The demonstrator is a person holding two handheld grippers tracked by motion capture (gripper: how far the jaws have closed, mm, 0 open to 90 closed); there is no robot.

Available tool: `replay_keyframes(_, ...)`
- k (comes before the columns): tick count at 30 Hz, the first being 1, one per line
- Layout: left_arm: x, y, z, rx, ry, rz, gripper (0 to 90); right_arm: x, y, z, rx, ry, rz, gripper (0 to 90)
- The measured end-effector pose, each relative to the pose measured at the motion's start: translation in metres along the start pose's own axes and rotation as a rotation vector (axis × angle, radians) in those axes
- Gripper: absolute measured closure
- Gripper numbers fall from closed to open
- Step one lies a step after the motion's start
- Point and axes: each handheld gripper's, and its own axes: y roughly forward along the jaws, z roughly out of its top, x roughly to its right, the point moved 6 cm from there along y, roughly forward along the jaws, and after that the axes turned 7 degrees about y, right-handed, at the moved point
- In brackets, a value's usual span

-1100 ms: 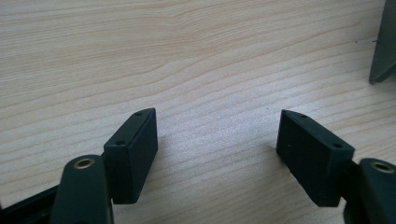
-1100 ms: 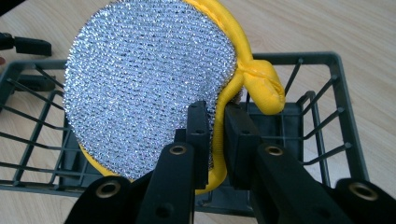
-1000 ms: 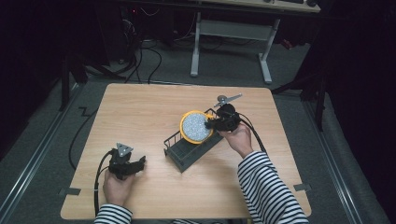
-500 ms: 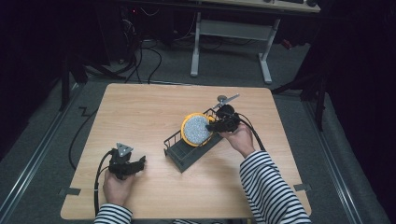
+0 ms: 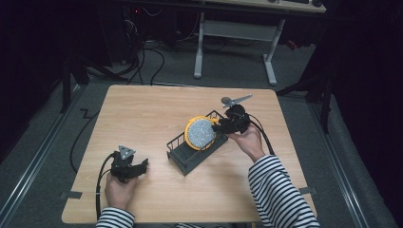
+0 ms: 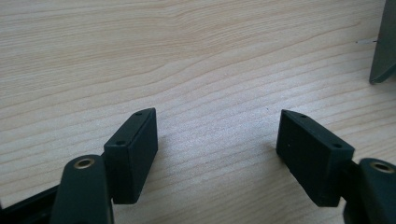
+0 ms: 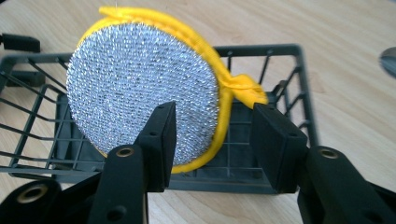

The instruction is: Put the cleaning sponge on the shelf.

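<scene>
Wooden table (image 5: 142,118), right hand-held gripper (image 5: 219,127) level, jaws just opened beside scrubber (image 5: 200,133).

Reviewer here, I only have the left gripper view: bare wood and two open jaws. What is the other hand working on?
Observer: The right gripper faces a round yellow-rimmed scouring pad standing on edge in a dark wire basket.
Reviewer: Is the pad gripped?
Observer: No; the jaws have just been opening, and the pad's rim sits between them unpressed.
Reviewer: Anything else on the table?
Observer: A metal spoon lies beyond the basket.
</scene>
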Motion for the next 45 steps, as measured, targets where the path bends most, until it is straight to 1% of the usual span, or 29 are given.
replay_keyframes(4,0.0,0.0,0.0,0.0,0.0,0.0,29.9,0.006,-0.015,-0.001,0.052,0.026,-0.003,50.3)
replay_keyframes(5,0.0,0.0,0.0,0.0,0.0,0.0,29.9,0.006,-0.015,-0.001,0.052,0.026,-0.003,50.3)
replay_keyframes(8,0.0,0.0,0.0,0.0,0.0,0.0,29.9,0.011,-0.029,-0.004,0.097,0.047,-0.012,50.4)
replay_keyframes(9,0.0,0.0,0.0,0.0,0.0,0.0,29.9,0.013,-0.032,-0.005,0.105,0.051,-0.015,50.4)
replay_keyframes(10,0.0,0.0,0.0,0.0,0.0,0.001,29.9,0.015,-0.039,-0.008,0.12,0.06,-0.021,50.4)
replay_keyframes(12,0.0,0.0,0.0,0.0,0.0,0.001,29.9,0.018,-0.047,-0.012,0.138,0.064,-0.029,50.4)
replay_keyframes(14,0.0,0.0,0.0,0.0,0.0,0.001,29.9,0.021,-0.055,-0.016,0.15,0.078,-0.035,50.4)
replay_keyframes(15,0.0,0.0,0.0,0.0,0.0,0.001,29.9,0.021,-0.055,-0.016,0.15,0.078,-0.035,50.4)
replay_keyframes(17,0.0,0.0,0.0,0.0,0.0,0.001,29.9,0.024,-0.064,-0.02,0.172,0.086,-0.037,50.4)
replay_keyframes(18,0.0,0.0,0.0,0.0,0.0,0.001,29.9,0.025,-0.073,-0.022,0.19,0.092,-0.043,50.5)
replay_keyframes(19,0.0,0.0,0.0,0.0,0.0,0.001,29.9,0.025,-0.073,-0.022,0.19,0.092,-0.043,50.5)
replay_keyframes(20,0.0,0.0,0.0,0.0,0.0,0.001,29.9,0.028,-0.081,-0.025,0.211,0.103,-0.047,50.4)
replay_keyframes(21,0.0,0.0,0.0,0.0,0.0,0.001,29.9,0.028,-0.081,-0.025,0.211,0.103,-0.047,50.4)
replay_keyframes(23,0.0,0.0,0.0,0.0,0.0,0.001,29.9,0.034,-0.088,-0.033,0.22,0.122,-0.066,50.0)
replay_keyframes(25,0.0,0.0,0.0,-0.001,0.0,0.001,29.9,0.036,-0.089,-0.036,0.221,0.122,-0.07,49.8)
replay_keyframes(27,0.0,0.0,0.0,0.0,0.0,0.001,29.9,0.041,-0.097,-0.044,0.243,0.144,-0.071,49.9)
replay_keyframes(29,0.0,0.0,0.0,0.0,-0.001,0.001,29.9,0.043,-0.099,-0.047,0.247,0.151,-0.074,49.9)
replay_keyframes(30,0.0,0.0,0.0,0.0,-0.001,0.002,29.9,0.046,-0.103,-0.054,0.248,0.16,-0.085,49.7)
replay_keyframes(32,0.0,0.0,0.0,0.0,-0.001,0.002,29.9,0.047,-0.108,-0.057,0.26,0.158,-0.101,49.8)
replay_keyframes(35,0.0,0.0,0.0,0.0,-0.001,0.002,29.9,0.05,-0.116,-0.065,0.289,0.175,-0.098,49.8)
replay_keyframes(36,0.0,0.0,0.0,0.0,-0.001,0.002,29.9,0.051,-0.117,-0.067,0.29,0.178,-0.099,49.6)
replay_keyframes(38,0.0,0.0,0.0,0.0,-0.001,0.002,29.9,0.053,-0.119,-0.073,0.287,0.178,-0.118,49.5)
replay_keyframes(39,0.0,0.0,0.0,0.0,-0.001,0.002,29.9,0.053,-0.119,-0.073,0.287,0.178,-0.118,49.5)
replay_keyframes(40,0.0,0.0,0.0,-0.001,-0.001,0.002,29.9,0.054,-0.124,-0.077,0.309,0.183,-0.115,49.6)
replay_keyframes(41,0.0,0.0,0.0,-0.001,-0.001,0.002,29.9,0.054,-0.124,-0.077,0.309,0.183,-0.115,49.6)
replay_keyframes(42,0.0,0.0,0.0,0.0,-0.001,0.001,29.9,0.054,-0.125,-0.079,0.313,0.195,-0.111,49.5)
replay_keyframes(44,0.0,0.0,0.0,0.0,-0.002,0.001,29.9,0.056,-0.126,-0.089,0.316,0.194,-0.129,49.3)
replay_keyframes(45,0.0,0.0,0.0,0.0,-0.002,0.001,29.9,0.057,-0.125,-0.091,0.316,0.197,-0.129,49.3)
